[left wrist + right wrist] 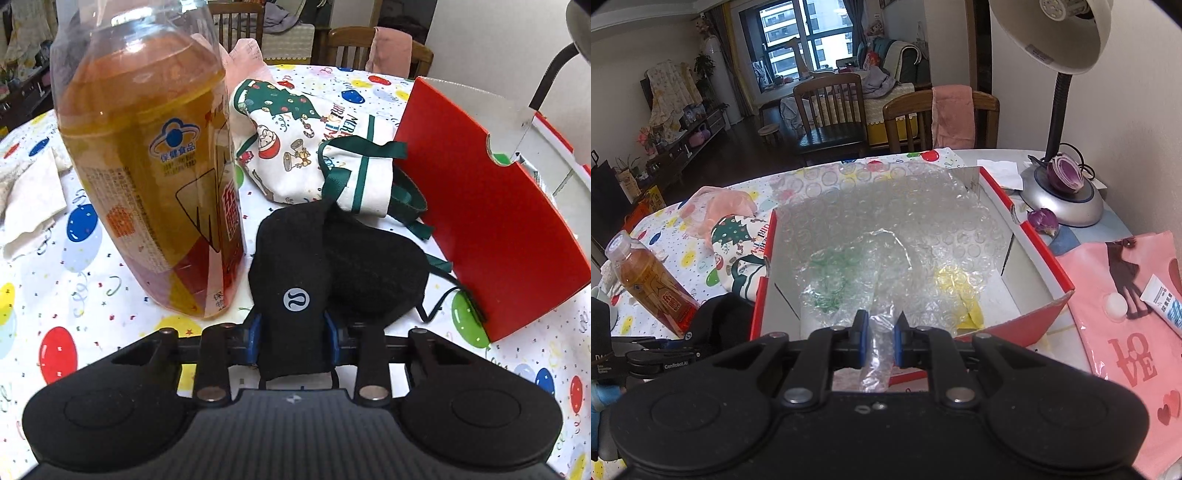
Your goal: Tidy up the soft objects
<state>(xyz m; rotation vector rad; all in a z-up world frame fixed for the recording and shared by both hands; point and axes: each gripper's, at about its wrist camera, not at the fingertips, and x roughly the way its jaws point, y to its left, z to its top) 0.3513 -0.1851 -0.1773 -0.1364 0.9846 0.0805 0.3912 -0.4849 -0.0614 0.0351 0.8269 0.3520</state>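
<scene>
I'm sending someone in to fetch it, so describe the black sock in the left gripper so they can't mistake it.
Start at the red cardboard box on the balloon-print tablecloth. Just outside its wall, between the box and the tall bottle of amber drink, lies the black sock, its near end pinched in the left gripper. It is the only plain black fabric there, marked by a small round pale logo, unlike the white Christmas-print bag behind it.

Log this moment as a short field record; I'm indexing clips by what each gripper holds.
left hand-held gripper: shut on black sock
right hand-held gripper: shut on bubble wrap
bubble wrap: spread over the open red box
sock: on the balloon-print tablecloth, beside the tea bottle
behind sock: Christmas-print cloth bag
</scene>
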